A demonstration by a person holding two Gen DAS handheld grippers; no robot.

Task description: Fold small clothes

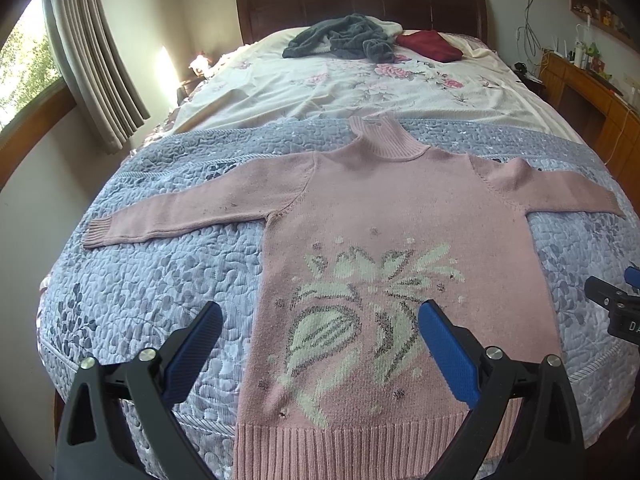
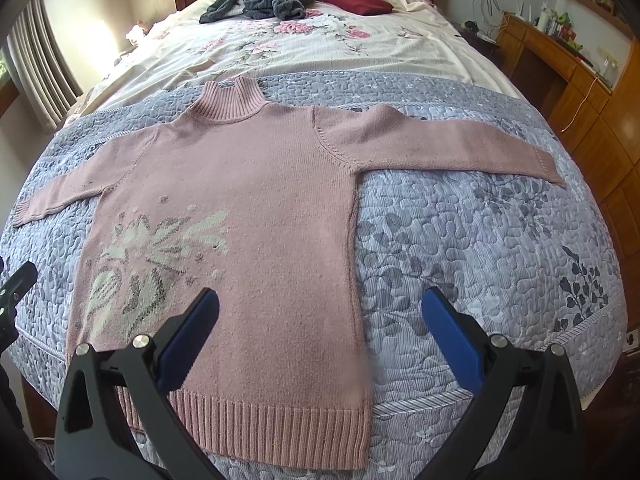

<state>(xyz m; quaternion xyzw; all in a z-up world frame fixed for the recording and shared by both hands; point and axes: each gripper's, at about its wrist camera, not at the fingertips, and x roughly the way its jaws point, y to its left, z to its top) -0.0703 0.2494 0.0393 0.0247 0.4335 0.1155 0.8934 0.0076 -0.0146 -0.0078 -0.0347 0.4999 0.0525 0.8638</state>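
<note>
left wrist: left gripper [image 1: 320, 344] spread wide, holding nothing; pink sweater [image 1: 396, 208] flat on grey quilt [image 1: 168, 264], hem between the fingers, collar at 12 o'clock | right wrist: right gripper [image 2: 320, 336] spread wide, empty; sweater's side edge between fingers, sleeve [image 2: 452, 148] toward 2 o'clock

Sweater [image 1: 392, 216] lies flat on quilt [image 1: 160, 272] (clothes pile [image 1: 340, 38] behind).

The pink sweater's [image 1: 392, 216] right cuff is cut off by the left-wrist view's edge; items on the wooden shelf [image 2: 576, 52] are too small to be identified.
</note>
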